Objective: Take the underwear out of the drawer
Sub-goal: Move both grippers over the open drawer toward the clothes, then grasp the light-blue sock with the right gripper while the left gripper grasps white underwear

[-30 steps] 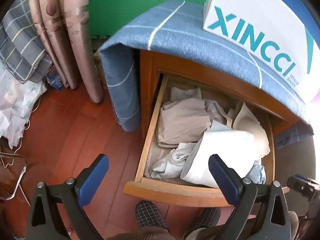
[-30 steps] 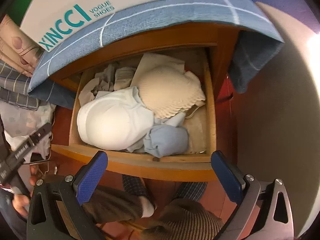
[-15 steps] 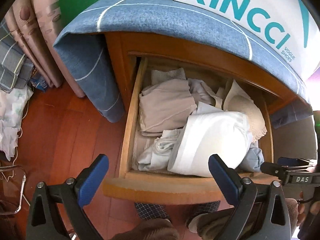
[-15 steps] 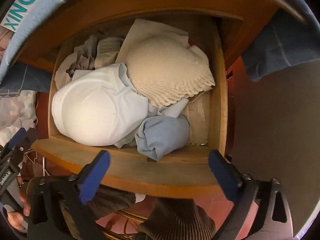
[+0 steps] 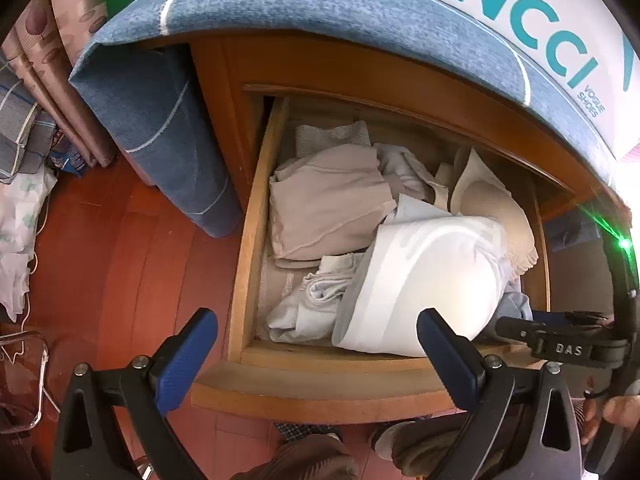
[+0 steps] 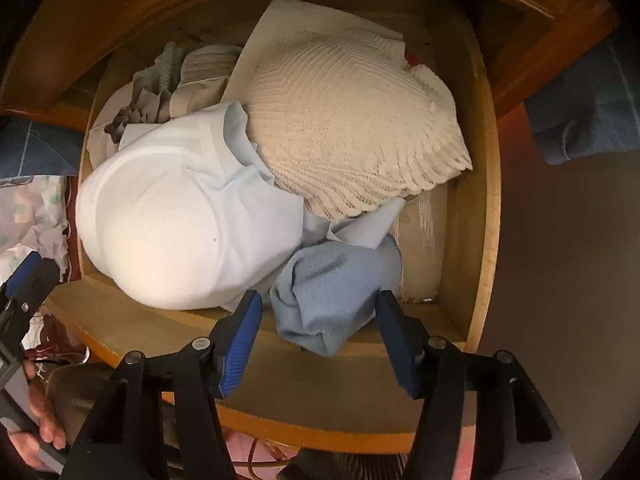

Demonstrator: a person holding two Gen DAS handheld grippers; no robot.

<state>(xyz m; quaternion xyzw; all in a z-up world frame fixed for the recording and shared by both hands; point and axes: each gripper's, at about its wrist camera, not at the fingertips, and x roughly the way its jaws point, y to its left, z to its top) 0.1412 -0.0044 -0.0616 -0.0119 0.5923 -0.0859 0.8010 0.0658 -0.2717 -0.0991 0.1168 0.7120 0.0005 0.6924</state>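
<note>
White bundle (image 6: 176,216) beside light-blue underwear (image 6: 336,300)

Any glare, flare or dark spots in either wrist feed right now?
Left wrist: sunlight blows out the white garment, and a green lens flare shows at right. Right wrist: dimmer and warmer, the drawer back in shadow, strong fisheye bending.

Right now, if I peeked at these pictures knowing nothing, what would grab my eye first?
Probably the open wooden drawer stuffed with soft garments: a big white bundle at its front left and a cream knitted piece behind it. Next, the right hand-held gripper, whose jaws have just been closing, stands astride a light blue cloth at the drawer's front edge, pads not clearly pressing it.
</note>
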